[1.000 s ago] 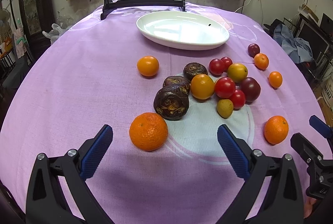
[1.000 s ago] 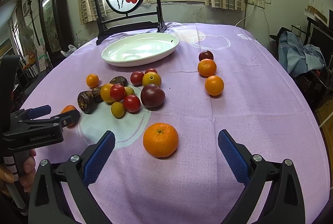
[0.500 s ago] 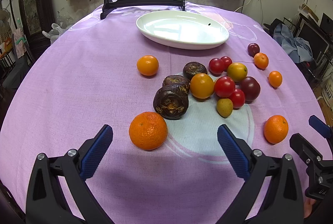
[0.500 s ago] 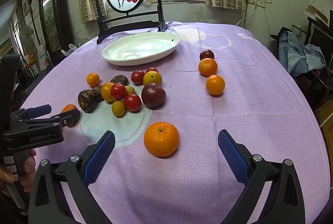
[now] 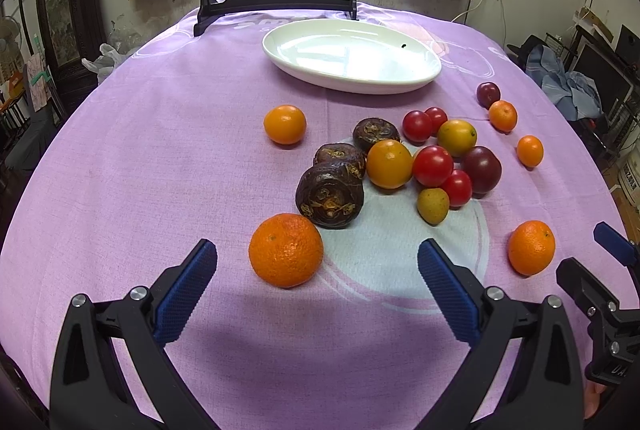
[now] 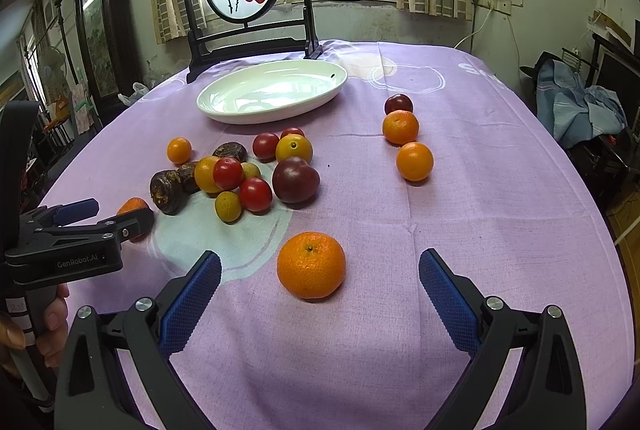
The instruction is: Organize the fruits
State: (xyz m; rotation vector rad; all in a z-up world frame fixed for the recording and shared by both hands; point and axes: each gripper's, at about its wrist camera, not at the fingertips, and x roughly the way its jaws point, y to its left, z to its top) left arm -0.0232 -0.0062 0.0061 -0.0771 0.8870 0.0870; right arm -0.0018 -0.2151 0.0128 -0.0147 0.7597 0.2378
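Tangerines sit ahead of both my tongs. My left gripper (image 5: 318, 264) is spread wide and empty, low over the purple cloth (image 5: 160, 158), with a big tangerine (image 5: 285, 250) just past its pads, nearer the left one. Behind that fruit a dark, rough water chestnut (image 5: 330, 196) almost touches it. Further right lies the loose cluster of cherry tomatoes (image 5: 433, 166) and a plum (image 5: 482, 169). The white plate (image 6: 272, 92) at the far side holds nothing yet. My right gripper (image 6: 320, 272) is equally wide and empty, with a second tangerine (image 6: 311, 265) almost centred between its pads.

I judge both tangerines light, with a pebbled skin that grips well but a soft body that dents. I'd close gently across the widest middle. The tomatoes look smooth and slippery, and likelier to split.

Against a second ago, little differs: each tangerine sits slightly closer in its view, and neither gripper's opening has changed.
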